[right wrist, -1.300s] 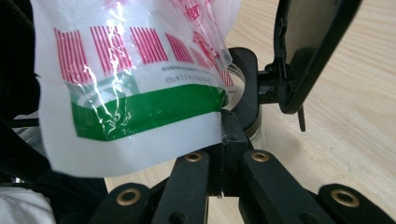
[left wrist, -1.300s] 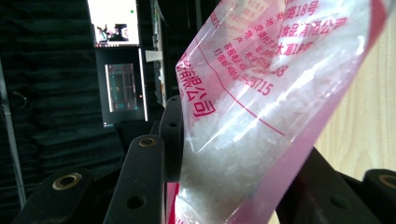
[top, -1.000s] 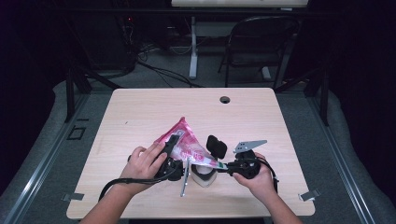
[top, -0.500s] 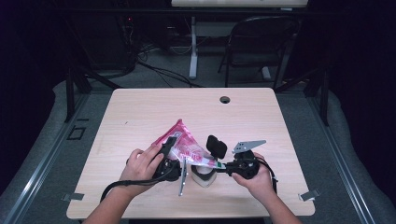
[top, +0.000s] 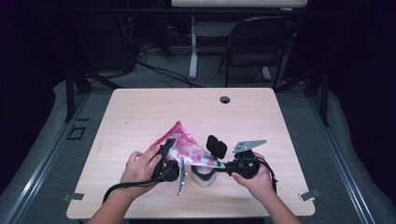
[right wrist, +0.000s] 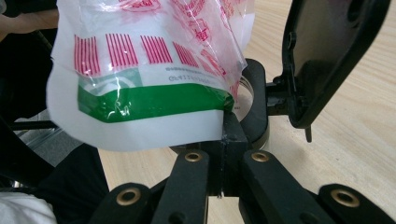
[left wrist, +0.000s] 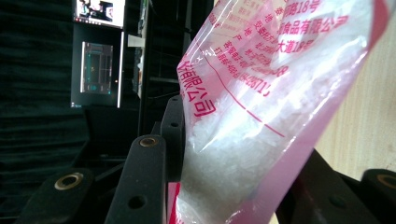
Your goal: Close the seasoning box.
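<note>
The jaws of the left gripper [top: 173,148] are pinching the pink-and-clear bag [top: 184,147] around its full lower part, with white crystals [left wrist: 224,154] bulging between the two black bars in the left gripper view. Against the high view of a second ago, this gripper and the left hand [top: 140,167] are barely shifting: the bag is keeping the same slant, its pink corner pointing toward the far edge of the worktop [top: 140,112]. I take that to mean the pour, if one is under way, is going slowly or is only being lined up.

Moving right, the bag's green-striped end is hanging over a small round container [top: 204,177] that is sitting near the worktop's front edge, its black flip lid [top: 216,146] standing open behind it. I cannot tell whether any crystals are falling into it.

The right gripper [top: 223,164] is holding its jaws pressed together on that white-and-green end of the bag [right wrist: 149,102], as the right gripper view shows, with the container's rim just beyond. The right hand [top: 254,175] is also staying in place, so both ends of the bag are being steadied over the opening rather than moved.
</note>
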`<state>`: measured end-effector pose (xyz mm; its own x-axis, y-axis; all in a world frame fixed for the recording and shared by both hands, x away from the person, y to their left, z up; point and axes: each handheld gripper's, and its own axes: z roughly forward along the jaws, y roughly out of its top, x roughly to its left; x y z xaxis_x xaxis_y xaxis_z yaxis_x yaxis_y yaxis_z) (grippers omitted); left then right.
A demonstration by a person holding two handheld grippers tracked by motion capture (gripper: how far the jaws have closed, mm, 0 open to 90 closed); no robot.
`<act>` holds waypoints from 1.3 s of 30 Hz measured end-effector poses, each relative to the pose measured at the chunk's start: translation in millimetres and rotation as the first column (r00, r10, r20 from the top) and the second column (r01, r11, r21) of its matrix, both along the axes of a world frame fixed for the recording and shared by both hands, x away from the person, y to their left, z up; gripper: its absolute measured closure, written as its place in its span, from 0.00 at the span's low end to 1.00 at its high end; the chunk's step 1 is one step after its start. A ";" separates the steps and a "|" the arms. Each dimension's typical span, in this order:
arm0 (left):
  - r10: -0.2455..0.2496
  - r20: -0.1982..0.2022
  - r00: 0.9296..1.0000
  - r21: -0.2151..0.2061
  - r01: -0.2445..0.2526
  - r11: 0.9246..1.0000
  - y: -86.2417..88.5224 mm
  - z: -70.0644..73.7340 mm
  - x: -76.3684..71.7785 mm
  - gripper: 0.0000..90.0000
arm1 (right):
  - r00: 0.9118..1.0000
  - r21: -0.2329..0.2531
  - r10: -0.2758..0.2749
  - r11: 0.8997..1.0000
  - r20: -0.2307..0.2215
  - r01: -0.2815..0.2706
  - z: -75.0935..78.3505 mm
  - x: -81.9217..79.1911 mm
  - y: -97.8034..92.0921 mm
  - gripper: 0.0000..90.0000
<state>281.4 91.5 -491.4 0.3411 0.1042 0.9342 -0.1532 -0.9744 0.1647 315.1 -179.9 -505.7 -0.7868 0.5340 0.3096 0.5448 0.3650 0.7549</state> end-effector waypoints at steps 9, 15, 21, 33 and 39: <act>0.019 -0.035 0.999 -0.055 -0.021 0.998 6.5 -5.6 0.1 0.75 | 1.000 0.000 0.004 1.000 0.007 -0.004 1.5 -1.1 2.6 1.00; 0.028 -0.056 0.998 -0.102 -0.034 0.994 10.3 -9.2 0.7 0.75 | 1.000 0.002 0.001 1.000 0.007 -0.001 1.7 -1.0 1.7 1.00; 0.042 -0.083 0.996 -0.146 -0.053 0.988 14.1 -14.1 1.6 0.75 | 1.000 0.007 0.000 1.000 0.006 0.000 1.6 -0.8 1.2 1.00; 0.045 -0.137 0.990 -0.217 -0.074 0.973 18.0 -22.4 2.9 0.76 | 1.000 0.022 -0.013 1.000 0.008 0.013 1.0 -0.6 0.5 0.98; 0.038 -0.178 0.983 -0.270 -0.086 0.959 21.4 -25.7 4.7 0.76 | 1.000 0.024 -0.016 1.000 0.007 0.016 1.5 -0.3 -1.0 0.97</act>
<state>286.2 112.9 -517.0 0.4765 0.3756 0.7949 -0.0401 -0.8939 0.4464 314.8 -180.8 -504.2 -0.7808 0.5386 0.3166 0.5445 0.3380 0.7677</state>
